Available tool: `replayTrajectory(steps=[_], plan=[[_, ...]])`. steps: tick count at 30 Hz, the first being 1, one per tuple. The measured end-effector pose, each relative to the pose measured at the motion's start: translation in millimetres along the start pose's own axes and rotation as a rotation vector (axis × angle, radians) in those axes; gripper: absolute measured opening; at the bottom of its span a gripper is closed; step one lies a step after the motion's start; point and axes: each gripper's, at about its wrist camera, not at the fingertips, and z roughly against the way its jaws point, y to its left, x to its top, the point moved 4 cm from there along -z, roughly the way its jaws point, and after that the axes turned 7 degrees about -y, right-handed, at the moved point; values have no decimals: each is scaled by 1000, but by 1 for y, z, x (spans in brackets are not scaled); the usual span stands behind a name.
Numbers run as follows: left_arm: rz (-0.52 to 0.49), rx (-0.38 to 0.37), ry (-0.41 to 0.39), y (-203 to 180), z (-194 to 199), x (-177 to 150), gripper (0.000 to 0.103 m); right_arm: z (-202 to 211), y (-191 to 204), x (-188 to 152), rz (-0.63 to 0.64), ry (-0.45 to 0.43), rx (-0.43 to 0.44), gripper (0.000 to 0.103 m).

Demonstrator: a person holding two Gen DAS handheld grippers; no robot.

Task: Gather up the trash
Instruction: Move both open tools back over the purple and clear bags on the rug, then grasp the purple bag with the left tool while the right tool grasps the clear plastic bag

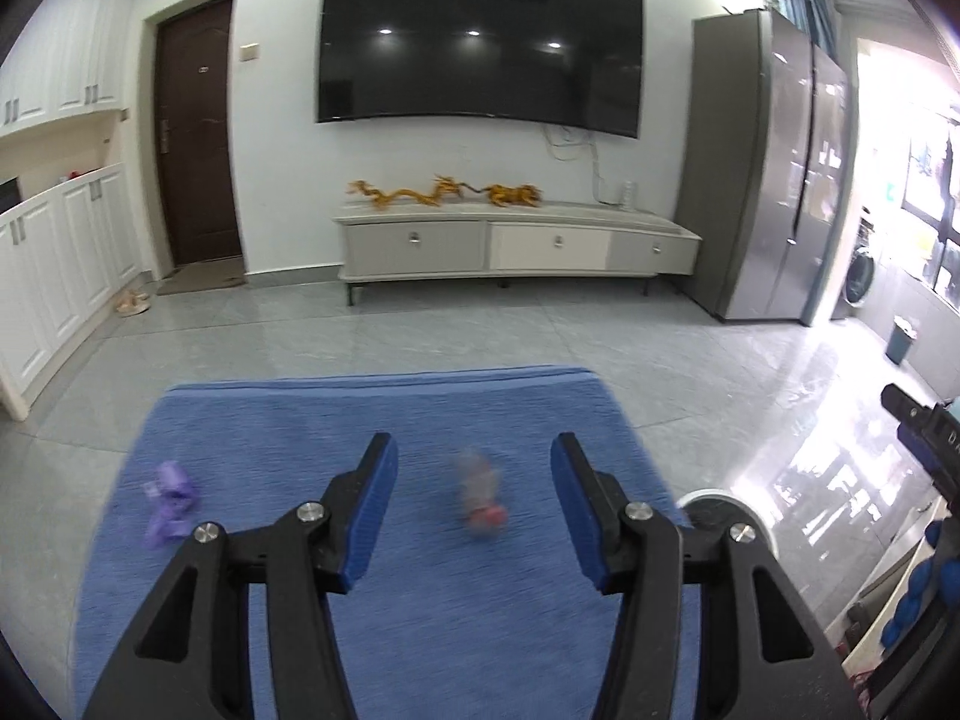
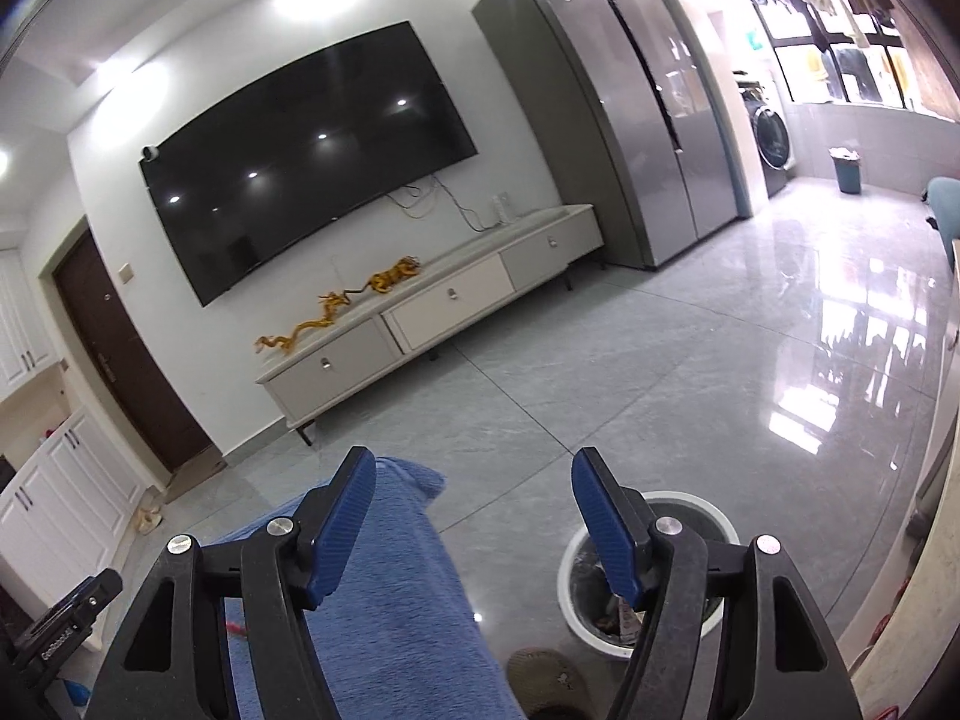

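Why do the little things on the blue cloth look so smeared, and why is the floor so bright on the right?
Left wrist view: the plastic bottle and purple scrap on the blue cloth are smeared by motion blur; daylight blows out the right edge, and the television bows from the fisheye lens. Right wrist view: sharper, with window glare across the floor tiles.

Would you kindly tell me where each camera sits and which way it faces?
Left wrist: on the left gripper, jaws open, looking down over the blue cloth toward the television; the right gripper shows at the edge.
Right wrist: on the right gripper, jaws open, above the trash bin, facing the room.
Shared: television, cloth, bin.
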Motion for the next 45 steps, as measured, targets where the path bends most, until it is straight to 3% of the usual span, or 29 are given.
replayTrajectory(steps=[9,17,20,25,32,39,45], plan=[[76,178,-56,119,54,-11,52,13,49,-9,95,-20,75,66],[199,365,-51,232,83,-35,52,4,75,-30,164,18,125,66],[216,401,-25,264,84,-48,52,-3,81,-38,180,36,135,66],[210,361,63,278,51,-72,52,-25,91,-57,191,95,158,66],[187,272,177,260,-38,-92,52,-61,120,-104,248,226,215,66],[143,275,232,261,-100,-96,52,-100,158,-159,288,372,312,66],[133,279,254,271,-129,-102,52,-116,190,-194,354,432,368,66]])
